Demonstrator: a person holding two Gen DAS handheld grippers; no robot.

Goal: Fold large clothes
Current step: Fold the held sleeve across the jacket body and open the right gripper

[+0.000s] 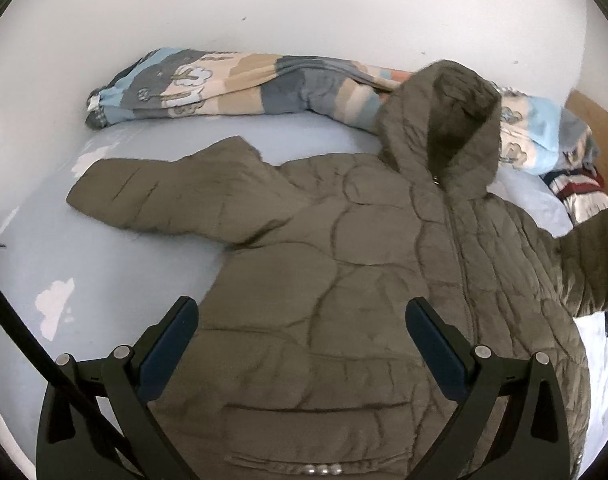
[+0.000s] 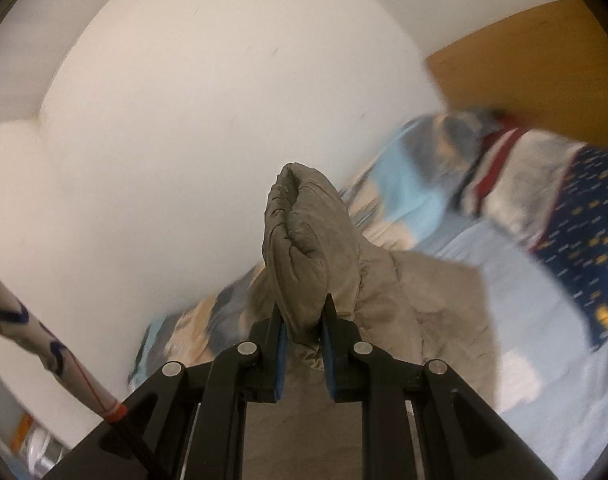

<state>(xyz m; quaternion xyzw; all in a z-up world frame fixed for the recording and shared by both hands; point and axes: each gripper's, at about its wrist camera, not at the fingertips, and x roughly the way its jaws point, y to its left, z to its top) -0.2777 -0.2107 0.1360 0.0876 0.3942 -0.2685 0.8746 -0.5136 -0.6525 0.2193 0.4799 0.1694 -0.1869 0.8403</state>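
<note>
An olive quilted hooded jacket (image 1: 368,288) lies front up on the light blue bed sheet (image 1: 84,264), zipper closed, hood toward the wall. Its left sleeve (image 1: 172,196) rests flat on the sheet. My left gripper (image 1: 302,320) hangs open above the jacket's lower chest, nothing between its fingers. The other sleeve (image 1: 584,264) rises off the bed at the right edge. In the right wrist view my right gripper (image 2: 304,320) is shut on that sleeve's cuff end (image 2: 304,240), which sticks up between the blue pads, lifted above the jacket body (image 2: 436,308).
A rolled patterned duvet (image 1: 232,84) lies along the white wall (image 1: 304,8) behind the jacket. Striped and dark blue bedding (image 2: 576,208) is piled at the head end, by a wooden headboard (image 2: 516,64). A pale pole (image 2: 44,344) crosses the lower left of the right wrist view.
</note>
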